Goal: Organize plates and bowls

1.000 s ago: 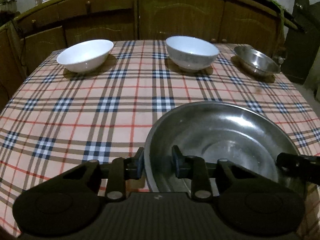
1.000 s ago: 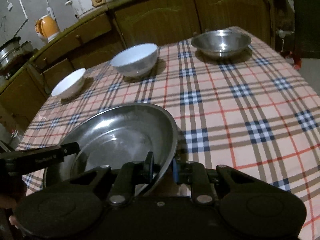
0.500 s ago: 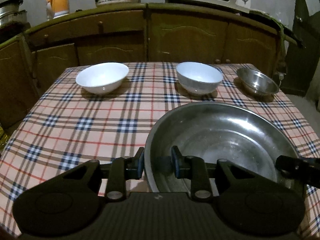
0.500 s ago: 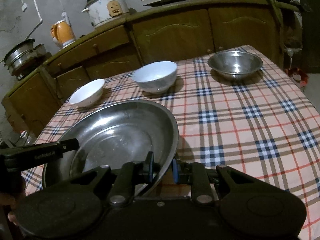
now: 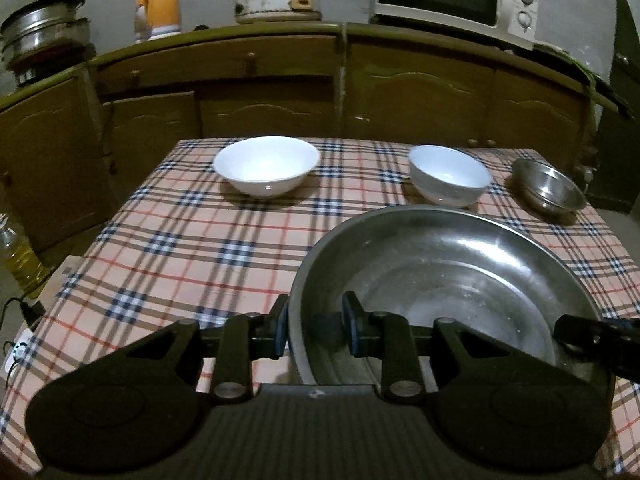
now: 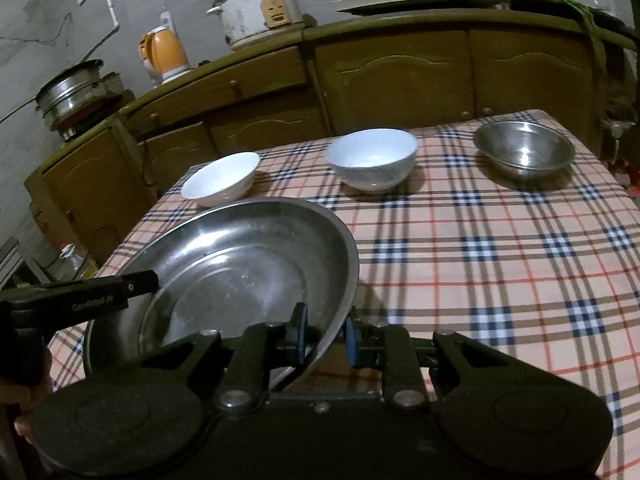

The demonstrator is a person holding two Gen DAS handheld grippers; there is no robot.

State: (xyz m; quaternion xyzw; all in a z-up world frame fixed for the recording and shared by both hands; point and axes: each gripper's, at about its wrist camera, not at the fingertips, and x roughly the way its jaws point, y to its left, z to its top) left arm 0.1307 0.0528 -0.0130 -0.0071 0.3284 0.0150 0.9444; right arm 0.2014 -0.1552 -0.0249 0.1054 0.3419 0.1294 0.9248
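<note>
- Big steel basin (image 5: 448, 280) is now off the plaid counter (image 5: 180, 240) and higher than a second ago; cabinets and appliances behind have come into both wrist views.
- Left claw (image 5: 316, 326) is nearly closed, pinching the basin's left rim; right claw (image 6: 324, 338) does the same on the right rim. Two-handed carry, and the grip looks unchanged.
- The basin hangs over the near half of the counter. Two white bowls (image 5: 266, 170) (image 5: 450, 176) and the small steel bowl (image 5: 548, 188) sit untouched in a row at the far edge.
- Likely next: move the basin to a stacking spot, then nest the bowls.
- Text: white lettering on the left claw's finger in the right wrist view, too blurred to read. Rice cooker (image 6: 260, 10) has a badge, unreadable.
</note>
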